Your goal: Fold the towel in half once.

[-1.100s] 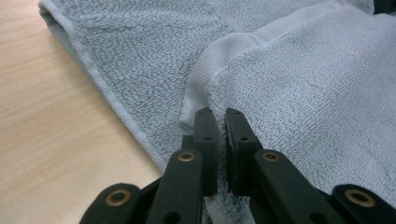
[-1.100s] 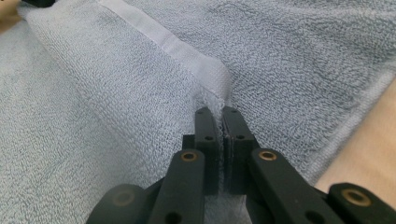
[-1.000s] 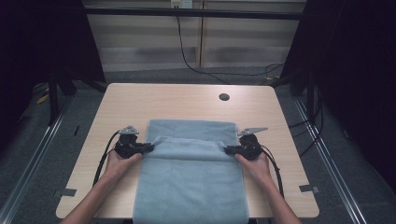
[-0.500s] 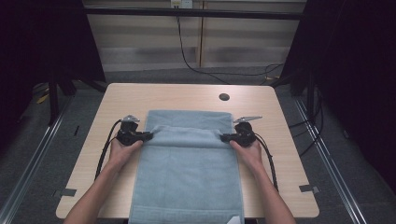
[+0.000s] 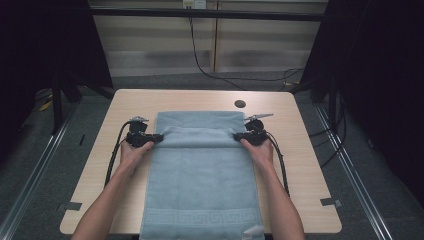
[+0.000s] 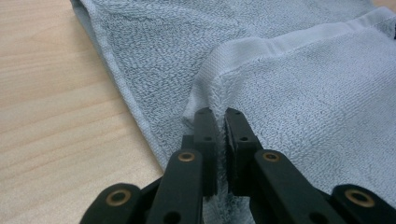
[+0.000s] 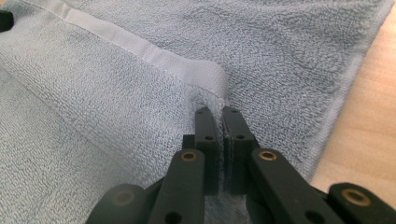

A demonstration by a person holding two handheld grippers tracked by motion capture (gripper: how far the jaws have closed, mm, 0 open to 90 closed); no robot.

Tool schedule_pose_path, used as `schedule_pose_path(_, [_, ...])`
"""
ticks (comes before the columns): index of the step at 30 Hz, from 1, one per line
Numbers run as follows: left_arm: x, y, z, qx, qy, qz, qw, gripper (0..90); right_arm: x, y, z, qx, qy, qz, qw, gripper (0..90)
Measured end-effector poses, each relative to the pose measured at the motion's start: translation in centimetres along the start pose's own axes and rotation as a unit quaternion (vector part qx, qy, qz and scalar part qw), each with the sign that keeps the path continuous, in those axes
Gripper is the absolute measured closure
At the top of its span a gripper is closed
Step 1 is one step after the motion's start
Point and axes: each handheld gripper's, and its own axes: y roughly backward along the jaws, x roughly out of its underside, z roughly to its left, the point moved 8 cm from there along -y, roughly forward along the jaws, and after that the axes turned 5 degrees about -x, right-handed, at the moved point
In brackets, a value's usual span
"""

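Observation:
A light blue towel (image 5: 202, 175) lies along the middle of the wooden table (image 5: 305, 150), its near end hanging over the front edge. An upper layer is folded over the far part, its hemmed edge (image 5: 200, 134) running across between the two grippers. My left gripper (image 5: 156, 137) is shut on the left corner of that layer, the terry cloth (image 6: 219, 100) pinched between its jaws. My right gripper (image 5: 239, 135) is shut on the right corner (image 7: 215, 91) in the same way. Both hands hold the corners just above the lower layer (image 7: 299, 51).
A small dark round hole (image 5: 240, 104) sits in the table near its far edge, right of centre. Cables trail from both grippers along the table. Bare wood (image 6: 56, 107) flanks the towel on both sides. Dark floor and rails surround the table.
Both grippers have carried the towel's folded edge away from the person toward the far end, so the upper layer now covers more of the towel.

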Motion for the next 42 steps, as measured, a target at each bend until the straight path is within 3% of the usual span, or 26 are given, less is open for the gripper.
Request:
schedule_pose_path(3, [-0.5, 0.9, -0.2, 0.003, 0.001, -0.014, 0.9999, 85.1, -0.5, 0.7, 0.0, -0.015, -0.011, -0.022, 0.9996, 86.4])
schedule_pose_path(7, [-2.5, 3.2, -1.1, 0.018, -0.005, -0.057, 0.9982, 85.2, -2.6, 3.4, 0.6, -0.029, -0.001, -0.066, 0.9974, 86.4])
schedule_pose_path(14, [-5.3, 9.0, -3.8, 0.04, -0.033, -0.127, 0.9906, 85.3, -6.4, 9.1, 3.2, -0.044, 0.034, -0.134, 0.9894, 86.4])
schedule_pose_path(17, [-5.8, 11.3, -4.9, 0.053, -0.042, -0.149, 0.9865, 85.2, -7.0, 11.4, 4.6, -0.052, 0.048, -0.153, 0.9857, 86.4])
schedule_pose_path(22, [-5.9, 14.9, -7.4, 0.074, -0.074, -0.17, 0.9798, 85.2, -6.9, 14.7, 6.5, -0.053, 0.077, -0.163, 0.9822, 86.3])
schedule_pose_path(23, [-5.7, 15.8, -8.1, 0.079, -0.083, -0.176, 0.9778, 85.2, -6.7, 15.4, 7.0, -0.055, 0.082, -0.166, 0.9811, 86.3])
schedule_pose_path(25, [-5.2, 16.9, -8.9, 0.085, -0.091, -0.179, 0.976, 85.2, -6.3, 17.0, 8.1, -0.059, 0.096, -0.171, 0.9788, 86.3])
schedule_pose_path(27, [-4.3, 17.7, -9.6, 0.091, -0.098, -0.177, 0.975, 85.2, -5.5, 18.1, 9.1, -0.065, 0.106, -0.172, 0.9773, 86.3])
schedule_pose_path(33, [-0.9, 19.0, -11.3, 0.103, -0.105, -0.165, 0.9752, 85.2, -1.5, 20.3, 11.9, -0.075, 0.131, -0.157, 0.9761, 86.3])
schedule_pose_path(34, [-0.4, 19.2, -11.5, 0.107, -0.11, -0.166, 0.9741, 85.2, -0.9, 20.6, 12.3, -0.077, 0.131, -0.155, 0.9761, 86.3])
schedule_pose_path(36, [0.6, 19.4, -11.8, 0.106, -0.108, -0.161, 0.9754, 85.2, 0.3, 21.0, 12.9, -0.08, 0.136, -0.151, 0.9759, 86.2])
schedule_pose_path(38, [1.9, 19.3, -12.0, 0.107, -0.114, -0.151, 0.9761, 85.2, 1.8, 21.1, 13.5, -0.084, 0.132, -0.14, 0.9777, 86.2])
schedule_pose_path(42, [5.3, 18.3, -12.2, 0.114, -0.104, -0.12, 0.9808, 85.0, 5.2, 20.2, 14.2, -0.093, 0.13, -0.109, 0.9812, 86.1])
